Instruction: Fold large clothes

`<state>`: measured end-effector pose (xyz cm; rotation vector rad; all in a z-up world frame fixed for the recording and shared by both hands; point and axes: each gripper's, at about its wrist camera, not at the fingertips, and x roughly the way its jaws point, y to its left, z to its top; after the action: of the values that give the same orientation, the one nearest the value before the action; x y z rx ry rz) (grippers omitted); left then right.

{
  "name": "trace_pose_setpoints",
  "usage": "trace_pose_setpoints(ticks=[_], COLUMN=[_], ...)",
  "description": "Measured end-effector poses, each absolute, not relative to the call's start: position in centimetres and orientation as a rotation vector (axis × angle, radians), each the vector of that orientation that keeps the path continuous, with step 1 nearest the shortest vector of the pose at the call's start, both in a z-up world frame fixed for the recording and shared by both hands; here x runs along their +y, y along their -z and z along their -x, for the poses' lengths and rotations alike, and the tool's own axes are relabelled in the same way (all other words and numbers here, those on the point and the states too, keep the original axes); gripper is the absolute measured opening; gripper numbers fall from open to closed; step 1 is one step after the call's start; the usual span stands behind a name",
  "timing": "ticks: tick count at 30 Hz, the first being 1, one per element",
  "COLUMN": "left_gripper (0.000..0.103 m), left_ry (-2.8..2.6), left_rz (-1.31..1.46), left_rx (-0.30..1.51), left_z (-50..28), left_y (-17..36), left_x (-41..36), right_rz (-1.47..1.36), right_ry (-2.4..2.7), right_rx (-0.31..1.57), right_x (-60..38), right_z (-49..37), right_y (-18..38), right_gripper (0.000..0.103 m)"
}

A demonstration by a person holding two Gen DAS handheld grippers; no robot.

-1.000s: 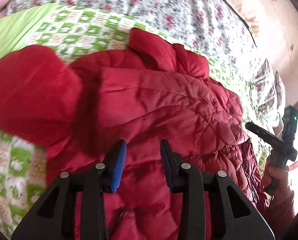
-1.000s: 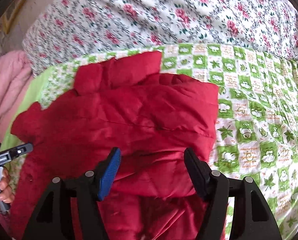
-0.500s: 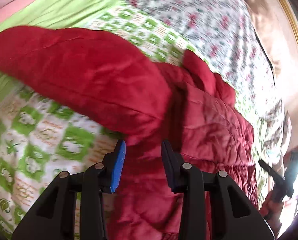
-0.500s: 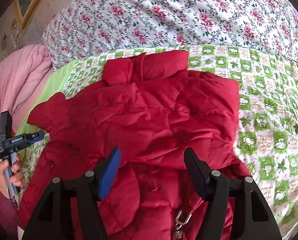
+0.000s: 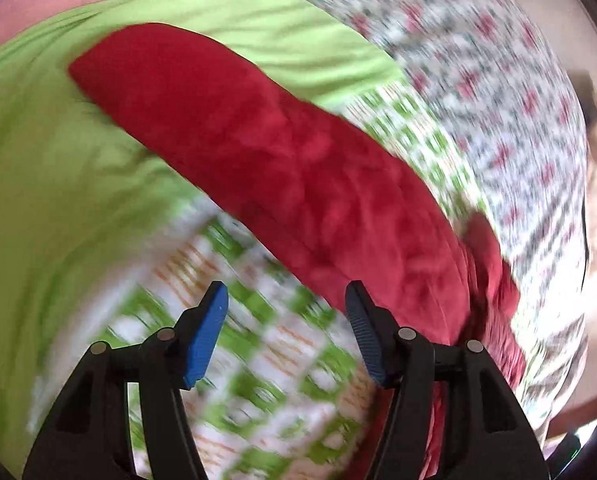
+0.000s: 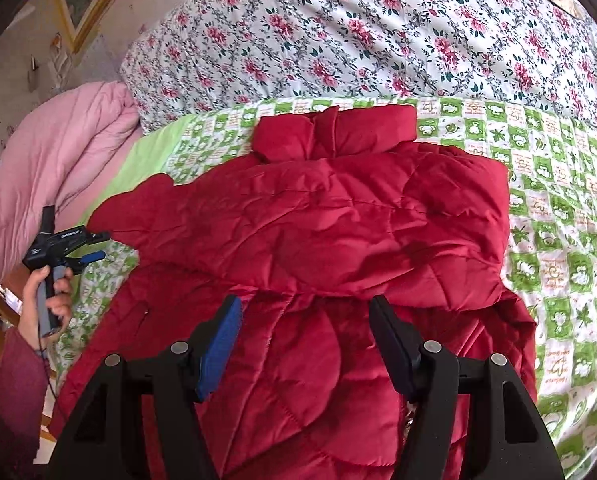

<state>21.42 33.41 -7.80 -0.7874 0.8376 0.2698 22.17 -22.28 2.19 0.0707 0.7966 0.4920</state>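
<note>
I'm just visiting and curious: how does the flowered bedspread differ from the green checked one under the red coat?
The flowered bedspread has pink roses on white; the checked blanket has green and white squares with small pictures. The flowered one is bunched at the far side, while the checked one lies flat, bearing the red coat. Both cover the same bed.

The left tongs [image 5: 286,330] are angled downward; their jaws have just been opening and nothing is gripped between them. The right tongs [image 6: 304,340] are held apart and empty. The left hand [image 6: 46,296] is wrapped around its handle.
</note>
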Motion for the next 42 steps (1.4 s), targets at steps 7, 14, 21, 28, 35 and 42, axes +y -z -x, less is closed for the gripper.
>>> trace_pose_setpoints(ticks=[7, 14, 21, 28, 35, 42], left_gripper=[0.068, 0.068, 0.012, 0.008, 0.008, 0.008], left_ry=[-0.397, -0.379, -0.339, -0.258, -0.072, 0.106], left_rz=[0.833, 0.951, 0.889, 0.755, 0.626, 0.485], left_rx=[0.833, 0.776, 0.688, 0.607, 0.552, 0.550], left_z=[-22.9, -24.8, -25.1, -24.2, -23.9, -25.0], left_y=[8.6, 9.9, 7.5, 2.6, -2.0, -5.1], left_x=[38.9, 43.0, 42.1, 38.5, 32.0, 23.8], right_rz=[-0.086, -0.104, -0.109, -0.128, -0.137, -0.165], right_ry=[-0.500, -0.500, -0.497, -0.493, -0.501, -0.504], right_rx=[0.825, 0.835, 0.850, 0.847, 0.843, 0.839], right_x=[-21.9, -22.0, -21.8, -22.5, -22.8, -23.6], right_z=[-21.1, -20.2, -20.1, -20.3, -20.4, -20.6], right_y=[-1.6, -1.4, -0.8, -0.9, -1.2, -1.7], right_gripper=[0.067, 0.067, 0.067, 0.067, 0.067, 0.067])
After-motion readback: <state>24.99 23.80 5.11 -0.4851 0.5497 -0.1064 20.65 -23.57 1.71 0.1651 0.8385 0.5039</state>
